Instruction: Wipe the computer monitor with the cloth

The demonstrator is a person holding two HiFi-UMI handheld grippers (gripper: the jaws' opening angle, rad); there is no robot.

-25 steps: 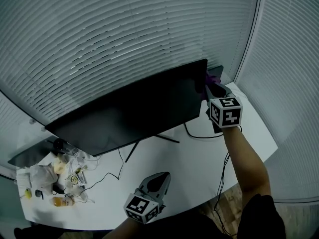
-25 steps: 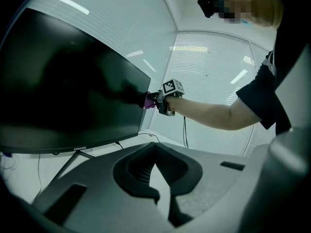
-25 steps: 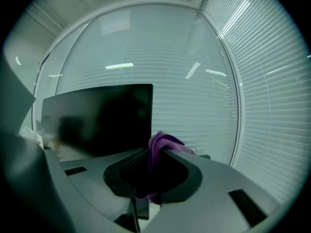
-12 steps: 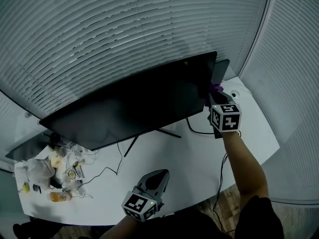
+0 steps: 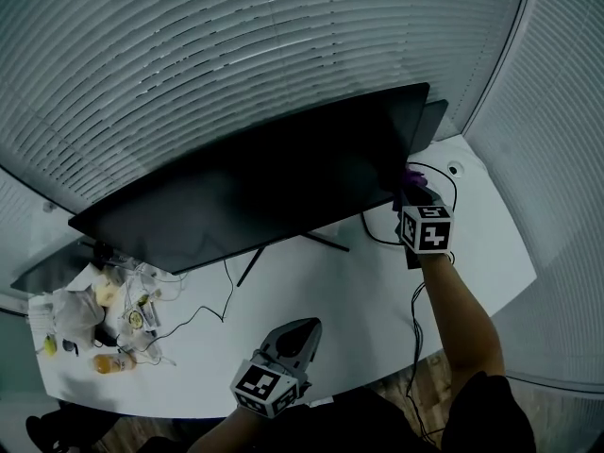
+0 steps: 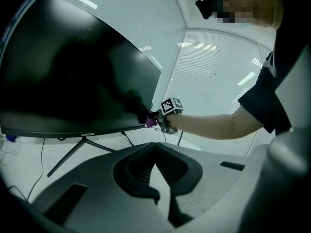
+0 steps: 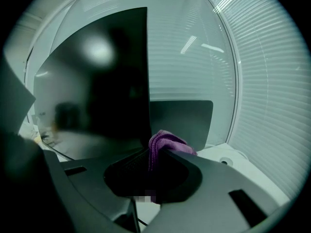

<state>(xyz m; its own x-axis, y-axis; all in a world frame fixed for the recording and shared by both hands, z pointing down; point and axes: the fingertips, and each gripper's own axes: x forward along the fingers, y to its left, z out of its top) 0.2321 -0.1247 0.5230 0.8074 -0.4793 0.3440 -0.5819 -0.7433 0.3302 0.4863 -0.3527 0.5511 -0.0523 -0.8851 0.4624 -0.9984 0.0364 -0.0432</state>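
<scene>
White desk (image 5: 359,291); blinds (image 5: 236,55) behind; clutter (image 5: 104,319); cables (image 5: 203,324).

Brand "coocaa", small print, on the monitor (image 6: 73,76) lower bezel

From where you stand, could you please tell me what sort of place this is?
Most likely an office: a wide computer monitor stands on a white desk, slatted blinds line the walls behind it, and small clutter lies at the desk's left end.
</scene>
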